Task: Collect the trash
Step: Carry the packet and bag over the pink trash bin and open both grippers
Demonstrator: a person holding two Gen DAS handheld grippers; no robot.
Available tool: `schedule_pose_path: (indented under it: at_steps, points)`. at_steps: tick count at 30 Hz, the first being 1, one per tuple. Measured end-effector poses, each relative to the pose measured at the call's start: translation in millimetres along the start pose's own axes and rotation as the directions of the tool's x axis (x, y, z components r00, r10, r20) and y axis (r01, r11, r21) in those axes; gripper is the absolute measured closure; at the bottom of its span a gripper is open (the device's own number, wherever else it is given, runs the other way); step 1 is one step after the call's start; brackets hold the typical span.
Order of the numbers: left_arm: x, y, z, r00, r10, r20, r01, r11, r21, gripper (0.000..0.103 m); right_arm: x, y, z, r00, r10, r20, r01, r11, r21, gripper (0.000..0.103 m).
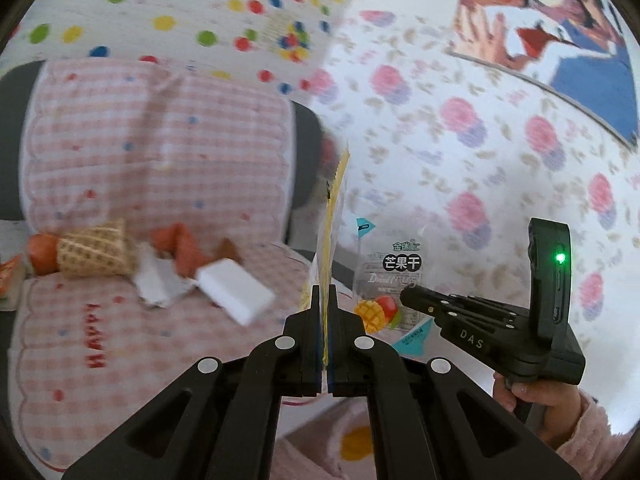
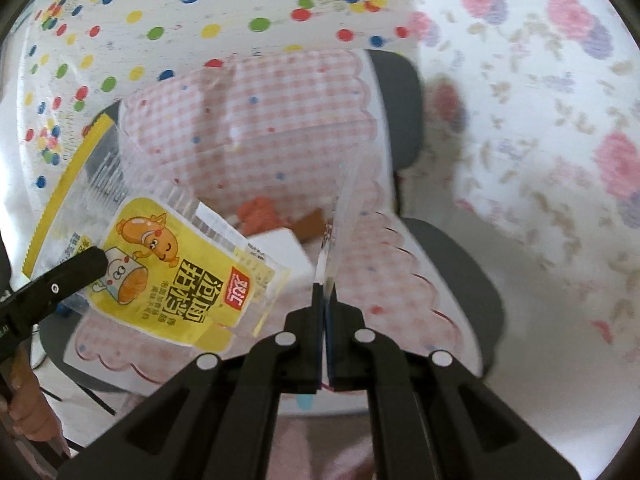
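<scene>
Two grippers, left gripper (image 1: 325,292) clenched on yellow wrapper (image 2: 176,264), right gripper (image 2: 325,286) on mango packet (image 1: 390,280), above littered chair cushion (image 1: 120,340).

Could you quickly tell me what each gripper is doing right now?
Left gripper: shut on the yellow snack wrapper.
Right gripper: shut on the dried mango packet.

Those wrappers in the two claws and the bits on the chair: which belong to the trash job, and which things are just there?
Job:
- yellow wrapper, pinched in left gripper
- mango wrapper, pinched in right gripper
- cone sleeve, crumpled paper and white block, likely next

Just there:
- checked chair cushion
- floral cloth
- dotted cloth
</scene>
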State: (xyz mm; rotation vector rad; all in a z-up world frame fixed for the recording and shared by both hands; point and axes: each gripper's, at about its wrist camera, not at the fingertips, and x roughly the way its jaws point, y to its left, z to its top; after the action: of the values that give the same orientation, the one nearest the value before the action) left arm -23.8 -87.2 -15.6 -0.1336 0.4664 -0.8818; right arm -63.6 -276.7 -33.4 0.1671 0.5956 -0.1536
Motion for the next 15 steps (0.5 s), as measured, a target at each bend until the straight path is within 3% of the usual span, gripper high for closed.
schedule_pose_path:
  at_steps: [7, 11, 15]
  points:
    - [18, -47, -24, 0.992, -0.098, -0.084, 0.106, 0.99, 0.093, 0.102, -42, -32, -41, 0.991, -0.129, -0.028, 0.13, 0.991, 0.033, 0.101]
    - [35, -67, -44, 0.975, -0.152, -0.162, 0.172, 0.978, 0.117, 0.102, -55, -45, -70, 0.98, -0.184, -0.079, 0.189, 0.98, 0.056, 0.101]
    - [61, -84, -68, 0.947, -0.195, -0.257, 0.232, 0.965, 0.125, 0.102, -61, -63, -103, 0.966, -0.214, -0.145, 0.229, 0.968, 0.102, 0.101]
